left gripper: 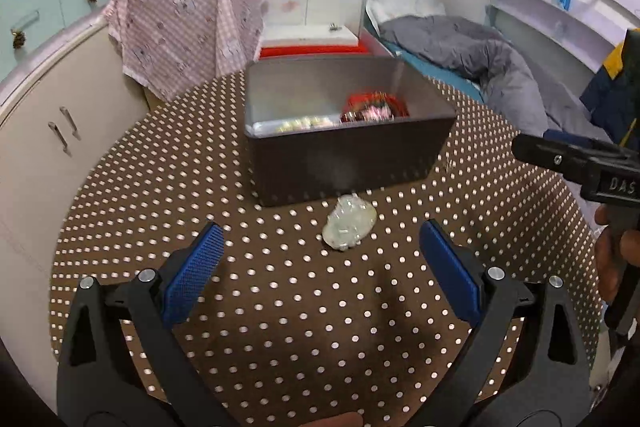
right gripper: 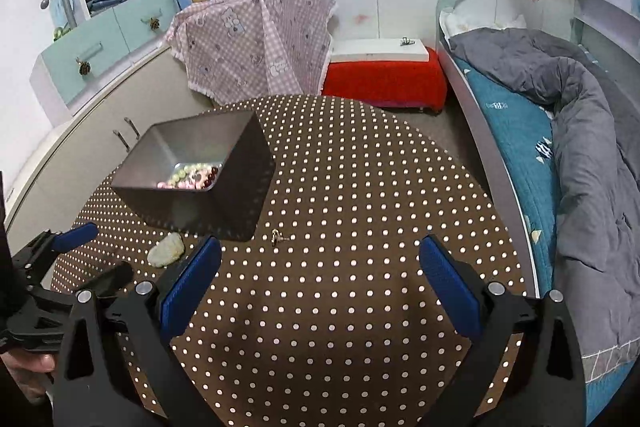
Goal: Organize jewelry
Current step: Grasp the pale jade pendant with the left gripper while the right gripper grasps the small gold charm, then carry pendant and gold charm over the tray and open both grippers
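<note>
Both hand-held grippers, left (left gripper: pixel 320 251) and right (right gripper: pixel 320 263), spread wide; pale jade pendant (left gripper: pixel 349 223) flat, long axis toward grey box (left gripper: pixel 344 155).

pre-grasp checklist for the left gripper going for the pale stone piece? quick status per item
1. Left gripper open, nothing held: ok.
2. Pale stone piece lies between and ahead of the open fingers, on the dotted tablecloth: ok.
3. Piece clear of the grey box: close to its front wall, contact cannot tell.
4. Box has room; beaded bracelets lie on its floor: ok.
5. Right gripper open, off to the side, out of the path: ok.
6. Small ring left on the cloth by the box: not ok, not yet stowed.
</note>
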`<state>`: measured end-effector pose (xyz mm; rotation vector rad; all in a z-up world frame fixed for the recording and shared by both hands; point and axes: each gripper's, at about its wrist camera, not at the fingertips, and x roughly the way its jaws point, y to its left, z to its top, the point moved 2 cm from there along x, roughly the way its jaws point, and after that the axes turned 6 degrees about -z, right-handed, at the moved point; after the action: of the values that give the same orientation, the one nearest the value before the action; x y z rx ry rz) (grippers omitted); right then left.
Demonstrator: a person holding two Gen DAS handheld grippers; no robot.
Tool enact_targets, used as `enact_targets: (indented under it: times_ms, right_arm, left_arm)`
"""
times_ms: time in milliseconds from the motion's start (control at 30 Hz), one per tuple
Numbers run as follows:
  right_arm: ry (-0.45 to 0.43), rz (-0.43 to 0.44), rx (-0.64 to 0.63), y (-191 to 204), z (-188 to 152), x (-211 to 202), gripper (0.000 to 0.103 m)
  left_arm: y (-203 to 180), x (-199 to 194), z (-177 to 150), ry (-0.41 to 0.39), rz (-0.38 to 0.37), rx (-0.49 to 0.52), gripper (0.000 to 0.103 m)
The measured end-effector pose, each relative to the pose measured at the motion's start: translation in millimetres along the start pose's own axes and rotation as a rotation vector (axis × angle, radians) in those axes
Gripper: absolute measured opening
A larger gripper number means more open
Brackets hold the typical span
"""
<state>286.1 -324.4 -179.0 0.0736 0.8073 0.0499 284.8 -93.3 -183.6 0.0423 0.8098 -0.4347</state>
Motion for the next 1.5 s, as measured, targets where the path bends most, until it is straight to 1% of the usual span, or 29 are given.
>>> enact_targets:
  times_ms: [167, 200, 233, 267, 300, 333, 367, 400, 433, 467, 500, 533, 567, 600, 633, 700, 733, 767, 800, 967, 1133, 1367, 1500]
  right_arm:
    - [0.028, -0.006, -0.026, 6, -2, 12, 0.095]
    - [0.035, -0.009, -0.038, 8, -1, 15, 0.095]
    - [0.038, -0.015, -0.051, 13, -2, 19, 0.095]
    - [0.041, -0.018, -0.061, 14, -2, 21, 0.095]
    - [0.045, -0.018, -0.074, 17, -2, 24, 0.095]
    - [0.048, -0.017, -0.083, 19, -3, 27, 0.093]
    - [0.054, -0.014, -0.095, 22, -2, 31, 0.087]
    - [0.064, -0.011, -0.105, 24, -1, 36, 0.083]
    - [0.075, -0.004, -0.114, 27, 0, 40, 0.074]
    - [0.080, 0.001, -0.122, 29, 2, 44, 0.068]
    - [0.088, 0.003, -0.136, 33, 3, 49, 0.065]
    - [0.094, 0.005, -0.146, 35, 4, 52, 0.060]
    - [0.103, 0.009, -0.161, 39, 4, 57, 0.054]
    - [0.112, 0.013, -0.178, 44, 4, 62, 0.052]
    - [0.116, 0.009, -0.199, 48, 3, 66, 0.045]
    - [0.100, -0.009, -0.242, 55, 1, 67, 0.037]
    - [0.100, -0.003, -0.248, 57, 1, 67, 0.029]
    - [0.101, 0.002, -0.249, 58, -1, 66, 0.017]
    - [0.104, 0.006, -0.250, 58, -2, 64, 0.012]
    - [0.101, 0.044, -0.211, 52, -10, 53, 0.011]
    - [0.058, 0.087, -0.181, 49, -11, 23, 0.011]
    - [-0.044, 0.130, -0.202, 61, 15, -26, 0.011]
    - [-0.111, 0.150, -0.218, 73, 37, -51, 0.011]
  left_arm:
    - [-5, 23, 3, 0.037, -0.009, 0.026, 0.095]
    - [-5, 29, 4, 0.050, -0.014, 0.028, 0.087]
    - [-6, 35, 4, 0.070, -0.023, 0.028, 0.076]
    - [-7, 42, 3, 0.101, -0.039, 0.024, 0.071]
    - [-8, 42, 4, 0.097, -0.031, 0.033, 0.068]
    - [-10, 41, 5, 0.093, -0.046, 0.041, 0.054]
    - [-11, 41, 4, 0.092, -0.056, 0.046, 0.050]
    - [-11, 40, 4, 0.090, -0.060, 0.045, 0.043]
    - [-10, 40, 4, 0.088, -0.069, 0.042, 0.034]
    - [-8, 39, 4, 0.087, -0.081, 0.035, 0.033]
    - [-6, 37, 3, 0.085, -0.090, 0.025, 0.030]
    - [-4, 36, 3, 0.084, -0.092, 0.020, 0.028]
    - [-2, 35, 2, 0.084, -0.102, 0.015, 0.028]
    - [0, 33, 1, 0.085, -0.105, 0.015, 0.028]
    - [0, 33, 0, 0.085, -0.105, 0.016, 0.028]
    - [1, 31, -1, 0.085, -0.108, 0.015, 0.028]
    - [1, 32, -1, 0.084, -0.110, 0.011, 0.028]
    - [0, 33, 1, 0.084, -0.112, 0.008, 0.028]
    - [1, 31, 0, 0.083, -0.115, 0.004, 0.028]
    - [3, 27, -4, 0.077, -0.122, -0.013, 0.028]
    - [7, 10, -4, 0.049, -0.127, -0.033, 0.028]
    - [17, -32, 8, -0.039, -0.111, -0.038, 0.028]
    - [21, -62, 27, -0.114, -0.096, -0.023, 0.028]
